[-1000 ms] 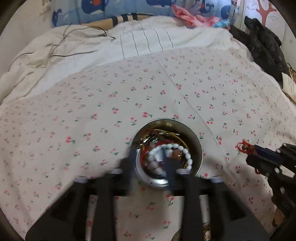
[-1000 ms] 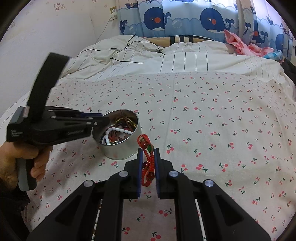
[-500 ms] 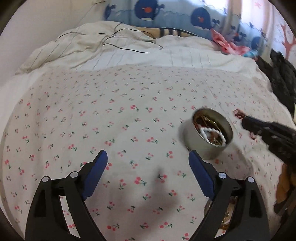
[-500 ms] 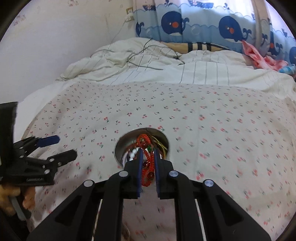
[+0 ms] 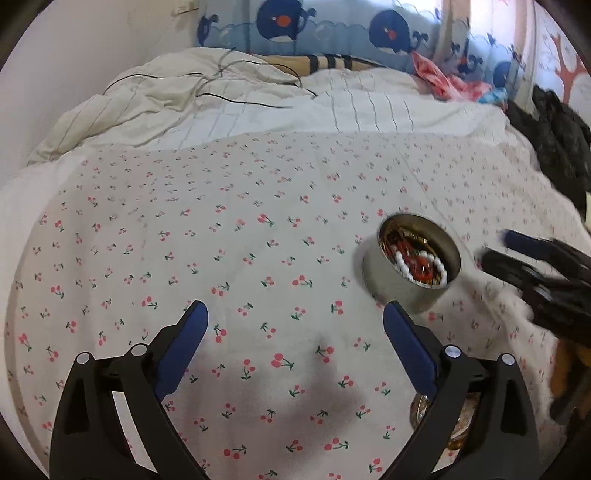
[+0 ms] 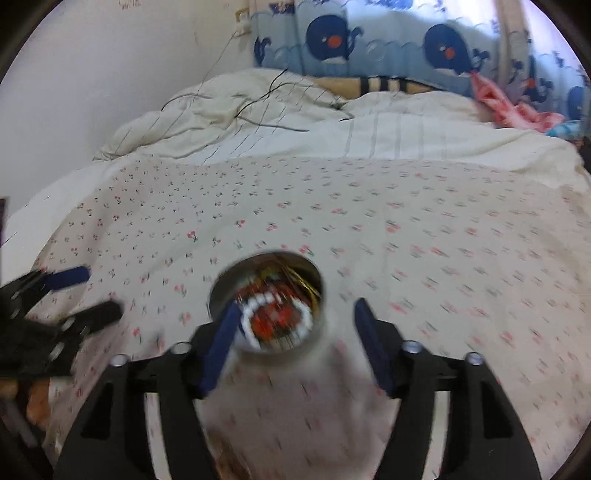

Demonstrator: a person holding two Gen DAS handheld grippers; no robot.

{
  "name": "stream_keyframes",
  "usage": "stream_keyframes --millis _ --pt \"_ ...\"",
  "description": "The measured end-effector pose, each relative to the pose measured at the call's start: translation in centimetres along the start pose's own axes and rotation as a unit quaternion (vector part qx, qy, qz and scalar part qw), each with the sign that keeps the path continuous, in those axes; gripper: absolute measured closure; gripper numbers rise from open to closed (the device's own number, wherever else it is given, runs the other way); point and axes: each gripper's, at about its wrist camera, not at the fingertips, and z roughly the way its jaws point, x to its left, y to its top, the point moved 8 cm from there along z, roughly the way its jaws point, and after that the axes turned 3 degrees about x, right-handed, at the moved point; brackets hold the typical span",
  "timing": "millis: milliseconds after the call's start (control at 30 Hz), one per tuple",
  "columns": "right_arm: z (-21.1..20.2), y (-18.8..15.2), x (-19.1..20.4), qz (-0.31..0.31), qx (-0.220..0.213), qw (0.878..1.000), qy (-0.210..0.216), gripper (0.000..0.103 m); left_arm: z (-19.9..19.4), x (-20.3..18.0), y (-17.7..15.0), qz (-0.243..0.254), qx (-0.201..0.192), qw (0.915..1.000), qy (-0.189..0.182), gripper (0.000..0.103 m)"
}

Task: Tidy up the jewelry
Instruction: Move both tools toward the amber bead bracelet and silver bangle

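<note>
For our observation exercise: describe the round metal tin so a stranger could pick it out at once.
Start at the bed's cherry-print sheet. On its right part stands the round metal tin, open-topped, beside the right gripper. It alone is shiny silver, holding a white bead string among red and gold jewelry.

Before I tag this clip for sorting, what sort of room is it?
Most likely a bedroom, perhaps a child's: a bed with a cherry-print sheet, a rumpled duvet and a whale-print curtain behind it.

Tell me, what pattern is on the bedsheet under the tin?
Small red cherries on white bedsheet; clearest in the left wrist view.
</note>
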Motion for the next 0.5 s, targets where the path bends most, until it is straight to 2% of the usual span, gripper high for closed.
stream_keyframes --millis 100,167,200,267,367,500 --pt "-1.4 -5.0 -0.9 -0.018 0.035 0.999 0.021 0.031 0.7 -1.1 -0.8 0.024 0.021 0.9995 -0.007 0.01" --pt "-0.8 -7.0 -1.3 -0.023 0.066 0.997 0.015 0.031 1.2 -2.2 -1.4 0.053 0.034 0.998 -0.007 0.01" --pt "-0.2 -7.6 -0.8 -0.038 0.091 0.995 0.021 0.031 1.4 -2.7 -1.7 0.071 0.038 0.9968 -0.002 0.01" --pt "-0.1 -7.3 0.3 -0.06 0.084 0.994 0.024 0.031 1.6 -3.3 -2.1 0.094 0.039 0.9947 0.015 0.01" --pt "-0.1 -7.4 2.5 -0.094 0.084 0.991 0.047 0.031 1.8 -3.5 -2.3 0.098 0.043 0.994 0.02 0.01" --pt "1.0 -9.0 3.5 -0.16 0.096 0.982 -0.019 0.031 1.7 -3.4 -2.3 0.095 0.041 0.9943 0.024 0.01"
